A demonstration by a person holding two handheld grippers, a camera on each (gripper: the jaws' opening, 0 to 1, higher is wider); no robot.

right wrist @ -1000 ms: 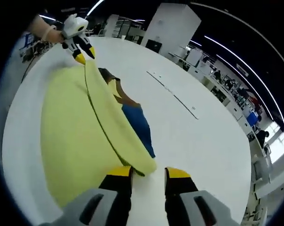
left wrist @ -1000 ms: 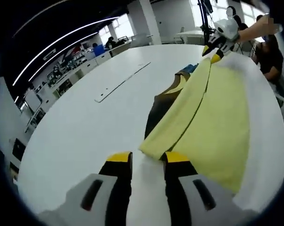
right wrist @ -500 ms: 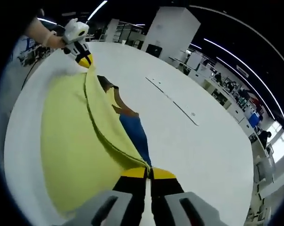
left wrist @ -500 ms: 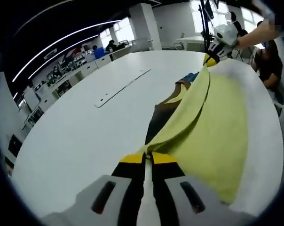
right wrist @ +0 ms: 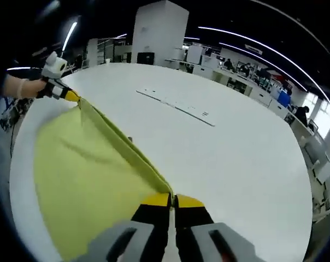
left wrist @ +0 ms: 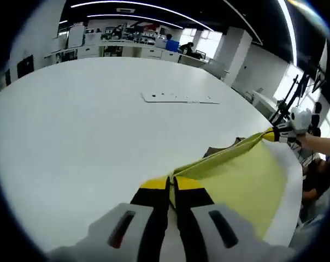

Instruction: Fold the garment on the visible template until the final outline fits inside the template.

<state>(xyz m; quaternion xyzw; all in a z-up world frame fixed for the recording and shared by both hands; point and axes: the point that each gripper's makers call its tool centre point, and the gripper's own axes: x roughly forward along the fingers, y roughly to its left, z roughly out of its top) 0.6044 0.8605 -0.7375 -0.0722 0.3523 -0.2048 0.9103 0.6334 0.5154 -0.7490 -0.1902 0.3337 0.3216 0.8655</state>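
Left tongs (left wrist: 171,185), yellow-tipped, clenched on one corner of the yellow garment (left wrist: 236,183) at the bottom of the left gripper view, jaws pressed together with cloth between them. Right tongs (right wrist: 172,201), likewise clenched on the opposite corner of the same garment (right wrist: 83,169) at the bottom of the right gripper view. Folded edge of the garment stretched taut as a straight ridge from one pair of tongs to the other, lifted off the white tabletop (left wrist: 72,125); remainder of the cloth hanging from that ridge and spreading flat toward the near rim of the tabletop. Dark fabric (left wrist: 222,151) just behind the ridge in the left gripper view, partly hidden by the yellow cloth; kind of fabric not discernible. Right tongs also at the far end of the ridge in the left gripper view (left wrist: 272,134), held by a hand (left wrist: 294,125) near the tabletop edge; left tongs at the far end in the right gripper view (right wrist: 72,97), held by a hand in a pale glove (right wrist: 23,87). Farther out on the tabletop (right wrist: 236,147), well apart from the garment, a long flat white strip (left wrist: 180,98) with small dark marks, lying flat (right wrist: 176,105). Beyond the tabletop, white columns, ceiling light lines and benches with seated people; detail too small to tell.
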